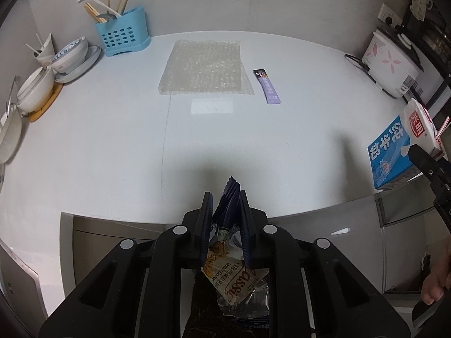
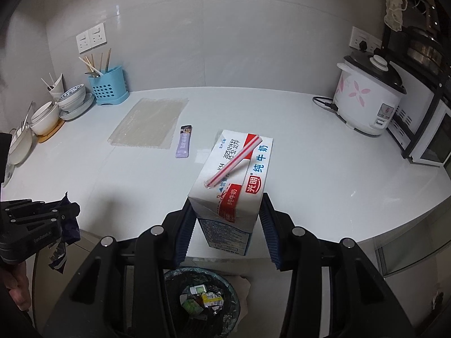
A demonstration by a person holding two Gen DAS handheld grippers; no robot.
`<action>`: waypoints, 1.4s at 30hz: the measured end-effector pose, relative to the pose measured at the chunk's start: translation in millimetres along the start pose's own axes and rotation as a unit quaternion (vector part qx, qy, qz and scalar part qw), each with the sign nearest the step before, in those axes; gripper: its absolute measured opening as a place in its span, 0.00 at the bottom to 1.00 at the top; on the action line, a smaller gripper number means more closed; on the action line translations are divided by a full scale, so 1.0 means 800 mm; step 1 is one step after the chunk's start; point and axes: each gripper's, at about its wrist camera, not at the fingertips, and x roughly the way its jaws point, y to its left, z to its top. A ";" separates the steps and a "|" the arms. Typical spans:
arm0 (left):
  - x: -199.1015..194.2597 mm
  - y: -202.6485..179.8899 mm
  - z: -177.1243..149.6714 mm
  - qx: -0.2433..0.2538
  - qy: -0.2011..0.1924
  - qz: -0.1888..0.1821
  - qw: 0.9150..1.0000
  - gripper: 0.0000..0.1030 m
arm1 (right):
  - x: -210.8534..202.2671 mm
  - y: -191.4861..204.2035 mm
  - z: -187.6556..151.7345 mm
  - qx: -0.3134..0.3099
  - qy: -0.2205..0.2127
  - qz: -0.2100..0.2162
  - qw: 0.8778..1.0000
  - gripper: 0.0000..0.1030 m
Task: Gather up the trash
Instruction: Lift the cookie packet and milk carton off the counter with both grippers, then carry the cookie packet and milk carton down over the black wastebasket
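Two pieces of trash are already in hand, and both look ready for the drop. Nearest, the left hand-held gripper (image 1: 224, 211) is closed almost fully on a crumpled cookie wrapper (image 1: 234, 276), whose torn blue edge sticks up between the fingers while the rest hangs below, off the front edge of the tabletop (image 1: 112, 155). The right hand-held gripper (image 2: 225, 211) stands about half open, its pads clamped against the two sides of a milk carton (image 2: 234, 174) with a striped straw (image 2: 235, 162) lying on its top; the carton is lifted at the tabletop's edge. Directly under it sits a trash bin (image 2: 225, 281) with a dark liner, some scraps already inside. By my judgement the step in hand is carrying to the bin, so the next move calls for lowering the carton over the opening and spreading the fingers, then bringing the wrapper across. Farther back, a purple sachet (image 2: 183, 140) and a bubble-wrap sheet (image 2: 149, 124) lie near each other, uncollected.
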 end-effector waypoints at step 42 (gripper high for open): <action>0.098 -0.053 -0.172 0.036 0.046 -0.052 0.997 0.17 | 0.047 -0.004 -0.216 -0.015 0.092 0.062 0.994 0.41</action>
